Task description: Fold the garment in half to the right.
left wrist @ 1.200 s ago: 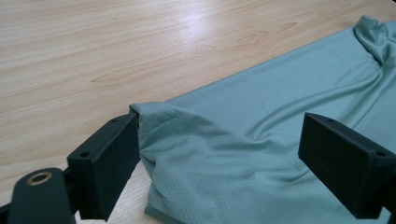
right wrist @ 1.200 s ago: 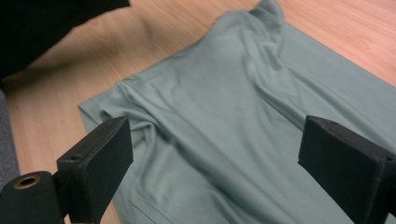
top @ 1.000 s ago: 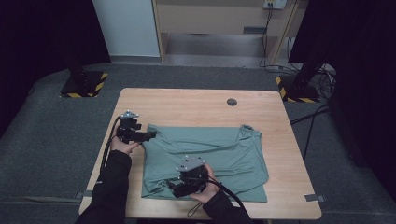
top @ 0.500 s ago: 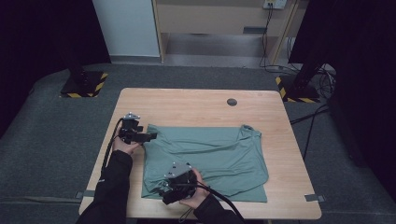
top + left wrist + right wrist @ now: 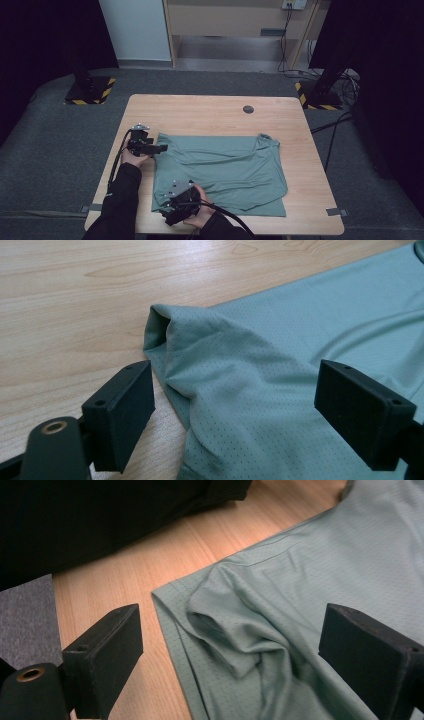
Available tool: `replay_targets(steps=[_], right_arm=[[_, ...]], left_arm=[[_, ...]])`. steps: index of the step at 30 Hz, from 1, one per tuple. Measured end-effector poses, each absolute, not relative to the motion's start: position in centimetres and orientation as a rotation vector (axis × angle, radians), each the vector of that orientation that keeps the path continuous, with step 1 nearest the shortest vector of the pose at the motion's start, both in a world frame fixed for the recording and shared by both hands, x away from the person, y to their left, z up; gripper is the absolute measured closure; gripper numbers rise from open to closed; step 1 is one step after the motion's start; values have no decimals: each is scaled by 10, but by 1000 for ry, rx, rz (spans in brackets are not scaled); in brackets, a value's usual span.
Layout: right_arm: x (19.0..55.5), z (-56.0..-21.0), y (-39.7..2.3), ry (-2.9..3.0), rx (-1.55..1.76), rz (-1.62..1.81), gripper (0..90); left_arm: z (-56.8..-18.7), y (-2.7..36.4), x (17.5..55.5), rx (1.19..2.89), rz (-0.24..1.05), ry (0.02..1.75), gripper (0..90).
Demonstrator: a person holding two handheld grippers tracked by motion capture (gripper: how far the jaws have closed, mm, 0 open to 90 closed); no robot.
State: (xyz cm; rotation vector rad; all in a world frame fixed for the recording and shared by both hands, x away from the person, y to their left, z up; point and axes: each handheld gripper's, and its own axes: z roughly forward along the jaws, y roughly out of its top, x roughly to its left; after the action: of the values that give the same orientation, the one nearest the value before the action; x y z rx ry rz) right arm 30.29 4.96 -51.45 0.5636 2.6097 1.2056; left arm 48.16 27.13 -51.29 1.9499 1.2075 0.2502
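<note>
while both pairs of jaws stand spread, nothing is pinched.
shirt: green shirt (image 5: 225,170) lies flat on the wooden table (image 5: 210,115).
left gripper (image 5: 235,405): fingers (image 5: 120,410) wide apart, a folded corner of the cloth between them, not gripped.
right gripper (image 5: 230,655): fingers (image 5: 107,652) wide apart, a rumpled hem corner between them, untouched.
sleeve: dark sleeve (image 5: 100,515) beyond the right fingers.

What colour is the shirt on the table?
The shirt is a plain pale grey-green, with tiny dotted mesh holes; the left gripper view shows it best.
</note>
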Motion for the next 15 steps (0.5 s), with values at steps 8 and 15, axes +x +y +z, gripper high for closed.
replay_targets(steps=[8,15], right_arm=[[301,-523,61,2634,529,1171,109],[301,-530,69,2646,512,1145,120]], left_arm=[[-518,269,483,1969,258,1203,158],[-524,266,485,1993,273,1210,167]])
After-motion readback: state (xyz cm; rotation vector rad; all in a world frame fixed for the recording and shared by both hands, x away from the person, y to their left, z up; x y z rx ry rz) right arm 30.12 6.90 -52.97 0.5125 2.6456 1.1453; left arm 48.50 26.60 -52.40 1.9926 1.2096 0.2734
